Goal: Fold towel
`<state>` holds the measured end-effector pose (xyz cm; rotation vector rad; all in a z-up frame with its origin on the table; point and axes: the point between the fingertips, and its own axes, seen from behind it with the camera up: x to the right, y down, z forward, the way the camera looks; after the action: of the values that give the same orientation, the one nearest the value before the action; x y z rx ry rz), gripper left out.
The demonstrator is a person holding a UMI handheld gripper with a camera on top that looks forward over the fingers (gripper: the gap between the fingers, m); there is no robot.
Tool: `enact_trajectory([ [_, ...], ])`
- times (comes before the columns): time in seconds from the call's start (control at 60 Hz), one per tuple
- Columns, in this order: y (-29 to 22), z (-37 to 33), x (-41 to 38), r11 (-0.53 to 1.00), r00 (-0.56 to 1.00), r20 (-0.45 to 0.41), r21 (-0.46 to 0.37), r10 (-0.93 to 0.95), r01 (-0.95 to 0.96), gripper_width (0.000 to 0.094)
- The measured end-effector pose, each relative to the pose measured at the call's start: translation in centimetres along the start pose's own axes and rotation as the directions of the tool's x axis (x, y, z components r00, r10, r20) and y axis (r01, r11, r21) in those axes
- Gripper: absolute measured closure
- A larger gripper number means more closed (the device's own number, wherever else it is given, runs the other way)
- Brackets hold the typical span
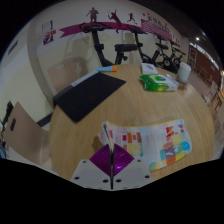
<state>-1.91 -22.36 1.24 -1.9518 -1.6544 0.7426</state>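
A white towel [160, 142] with bright coloured block patterns lies partly folded on the round wooden table [120, 105], just ahead and to the right of my fingers. My gripper [111, 162] is low over the table's near edge. Its purple pads are pressed together, with the towel's near left edge pinched between them. A strip of white cloth rises from between the pads towards the towel's left corner [106, 127].
A black mat [88, 95] lies on the table's left side. A green and white pack [158, 82] and a white container [184, 72] sit at the far right. An exercise bike [110, 45] stands beyond the table, and a chair [25, 125] is at the left.
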Motion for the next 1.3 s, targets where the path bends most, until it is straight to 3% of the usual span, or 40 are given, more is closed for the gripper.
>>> enact_trajectory([
  [0.083,-1.1,-2.4,-2.1,0.999,0.997,0.059,-0.013,0.049,-0.048,0.093],
  [0.167,-3.4,-5.2,-2.3,0.996,0.992,0.091,0.028,0.085,-0.088,0.0927],
  [0.367,-7.1,-7.8,5.3,0.982,0.984,0.023,0.075,0.175,-0.176,0.0924],
  [0.517,-4.6,-6.1,12.7,0.981,0.98,-0.042,0.024,0.195,-0.195,0.0911],
  [0.7,-1.0,-2.8,17.8,0.995,0.989,-0.109,-0.029,0.095,-0.099,0.0891],
  [0.8,-0.2,-2.5,18.5,0.997,0.993,-0.097,-0.034,0.062,-0.066,0.0788],
  [0.983,-1.2,-4.4,20.1,1.0,0.99,-0.137,-0.004,-0.01,0.01,0.0056],
  [1.05,-2.1,-6.8,20.2,0.999,0.988,-0.156,0.022,-0.021,0.024,0.0102],
  [1.3,-4.3,-22.4,16.2,0.992,0.982,-0.187,0.114,-0.022,0.044,0.0079],
])
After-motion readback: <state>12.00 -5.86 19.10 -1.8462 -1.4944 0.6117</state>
